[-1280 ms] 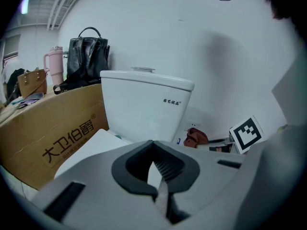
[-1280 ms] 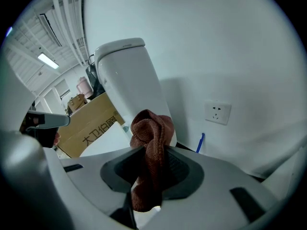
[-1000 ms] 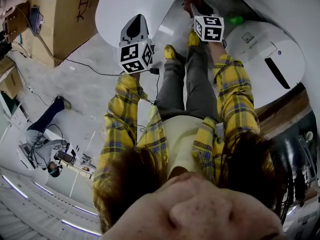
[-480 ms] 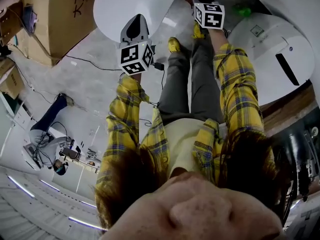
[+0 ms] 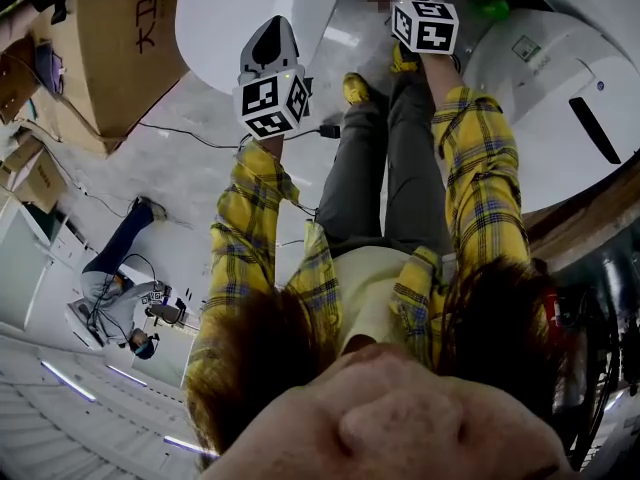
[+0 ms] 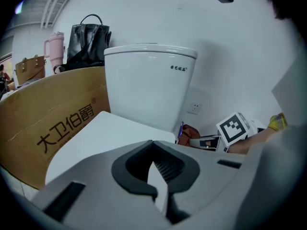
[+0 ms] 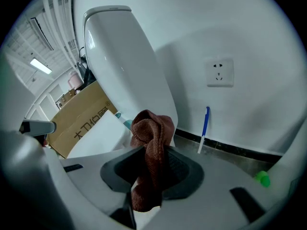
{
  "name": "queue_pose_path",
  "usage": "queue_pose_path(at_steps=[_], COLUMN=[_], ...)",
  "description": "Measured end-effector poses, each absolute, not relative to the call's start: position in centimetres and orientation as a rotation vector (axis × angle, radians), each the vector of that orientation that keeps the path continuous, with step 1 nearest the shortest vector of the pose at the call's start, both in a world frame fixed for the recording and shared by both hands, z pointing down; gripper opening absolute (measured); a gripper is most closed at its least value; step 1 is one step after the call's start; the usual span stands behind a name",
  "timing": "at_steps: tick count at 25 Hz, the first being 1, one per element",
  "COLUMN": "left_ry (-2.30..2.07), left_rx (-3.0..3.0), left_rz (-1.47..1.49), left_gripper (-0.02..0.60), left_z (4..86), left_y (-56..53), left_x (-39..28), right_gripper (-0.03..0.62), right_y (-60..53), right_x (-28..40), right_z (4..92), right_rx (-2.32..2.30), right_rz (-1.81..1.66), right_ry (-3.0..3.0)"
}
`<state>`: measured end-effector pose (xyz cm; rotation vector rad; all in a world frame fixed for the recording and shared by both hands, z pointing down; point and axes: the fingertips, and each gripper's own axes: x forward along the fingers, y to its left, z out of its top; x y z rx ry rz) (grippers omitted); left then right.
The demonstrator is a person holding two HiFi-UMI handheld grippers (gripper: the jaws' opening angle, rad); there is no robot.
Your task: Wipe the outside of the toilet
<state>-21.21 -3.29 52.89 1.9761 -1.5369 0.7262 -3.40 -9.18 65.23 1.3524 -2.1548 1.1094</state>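
Note:
The white toilet point(image 6: 148, 85) stands against the wall, with its tank upright and its closed lid point(image 6: 108, 138) in front. In the head view the lid point(image 5: 250, 13) shows at the top. My right gripper point(image 7: 151, 152) is shut on a brown cloth point(image 7: 149, 133), low beside the right side of the toilet's tank point(image 7: 122, 66). In the left gripper view, that brown cloth point(image 6: 192, 132) sits by the toilet's base. My left gripper point(image 6: 154, 164) hovers over the lid's near edge, shut and holding nothing. Its marker cube point(image 5: 272, 103) lies left of the right cube point(image 5: 425, 25).
A large cardboard box point(image 6: 53, 123) stands left of the toilet, with a black bag point(image 6: 88, 40) and a pink cup point(image 6: 53, 47) behind it. A wall socket point(image 7: 219, 72), a blue-and-white stick point(image 7: 204, 128) and a green object point(image 7: 262, 178) are at the right. A second white fixture point(image 5: 560, 98) lies right.
The right gripper with the cloth has edged farther forward, toward the toilet's base. The left gripper has hardly moved. The head view has shifted a little.

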Motion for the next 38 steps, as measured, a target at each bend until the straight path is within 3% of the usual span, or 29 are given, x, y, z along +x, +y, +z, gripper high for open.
queue_pose_path(at_steps=[20, 38], left_ry=[-1.585, -1.707], left_rx=[2.045, 2.085], left_rz=[0.735, 0.772], left_gripper=[0.002, 0.002], left_z=[57.5, 58.1], left_y=[-8.7, -11.4], left_x=[-19.8, -22.2], right_gripper=[0.123, 0.123], right_y=[-13.2, -11.2], right_x=[-2.5, -5.8], right_z=[69.6, 70.2], right_rx=[1.401, 1.203], right_rz=[1.019, 0.954], right_ry=[-2.303, -2.508])
